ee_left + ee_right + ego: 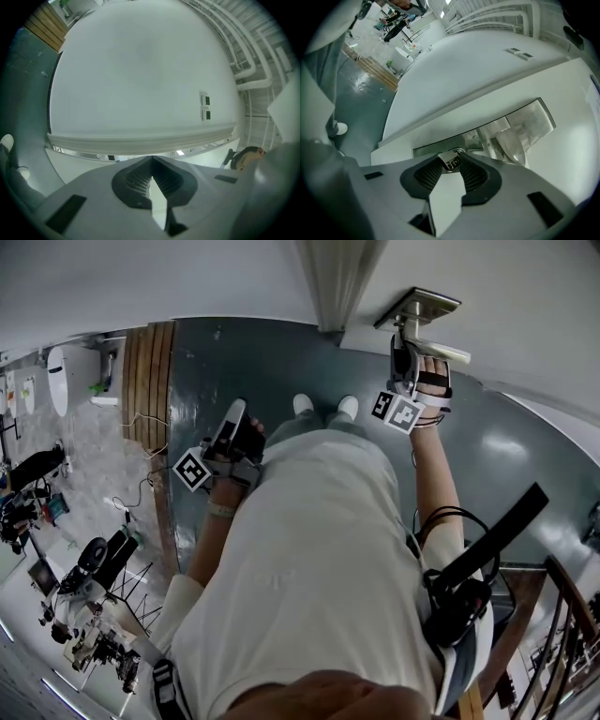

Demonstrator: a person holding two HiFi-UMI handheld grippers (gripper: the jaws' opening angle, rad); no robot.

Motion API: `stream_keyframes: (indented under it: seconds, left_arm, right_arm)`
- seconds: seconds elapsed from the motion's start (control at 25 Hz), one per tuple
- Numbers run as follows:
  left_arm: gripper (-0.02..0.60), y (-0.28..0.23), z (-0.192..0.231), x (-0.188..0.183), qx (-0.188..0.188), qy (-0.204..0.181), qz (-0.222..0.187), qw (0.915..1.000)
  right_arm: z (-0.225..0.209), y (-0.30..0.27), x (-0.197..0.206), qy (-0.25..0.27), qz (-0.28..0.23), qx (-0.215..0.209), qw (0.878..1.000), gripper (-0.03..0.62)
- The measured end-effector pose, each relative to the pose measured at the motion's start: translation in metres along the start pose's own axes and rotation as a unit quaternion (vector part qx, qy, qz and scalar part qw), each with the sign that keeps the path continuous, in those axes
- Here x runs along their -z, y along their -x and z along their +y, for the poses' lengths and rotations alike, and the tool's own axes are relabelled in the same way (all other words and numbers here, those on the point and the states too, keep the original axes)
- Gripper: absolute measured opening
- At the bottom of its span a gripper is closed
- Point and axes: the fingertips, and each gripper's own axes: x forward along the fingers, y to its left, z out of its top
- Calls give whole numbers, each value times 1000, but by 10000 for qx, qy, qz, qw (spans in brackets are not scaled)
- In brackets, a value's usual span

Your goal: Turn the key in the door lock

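A metal key [451, 161] sticks out of the lock in the steel lock plate [525, 123] on the white door. My right gripper [450, 165] points at the plate, and its two ribbed pads close on the key's flat head at their tips. In the head view the right gripper [405, 334] is raised to the lock plate [419, 306], just beside the lever handle [442, 352]. My left gripper [233, 412] hangs lower at the person's left side, away from the door. In the left gripper view the left gripper [151, 163] faces a bare white wall, jaws together with nothing between them.
The person's white shoes [323, 406] stand on a grey-green floor close to the door. A wooden floor strip [148, 381] and cluttered equipment lie at the left. A stair rail [562, 615] is at the right. Two wall switches [205, 107] show on the wall.
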Motion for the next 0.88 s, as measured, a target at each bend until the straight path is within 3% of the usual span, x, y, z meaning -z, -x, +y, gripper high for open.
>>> stream_keyframes:
  seconds: [0.44, 0.68, 0.88]
  left_arm:
    - [8, 2, -1, -1, -22, 4, -25, 10000]
    - [8, 0, -1, 0, -21, 32, -16, 10000]
    - [8, 0, -1, -1, -33, 52, -30, 10000]
  right_arm:
    - [-6, 0, 0, -1101, -42, 154, 9938, 118]
    - [-9, -1, 1, -2463, -231, -79, 9689, 118]
    - [-11, 1, 0, -2873, -294, -178, 9572, 118]
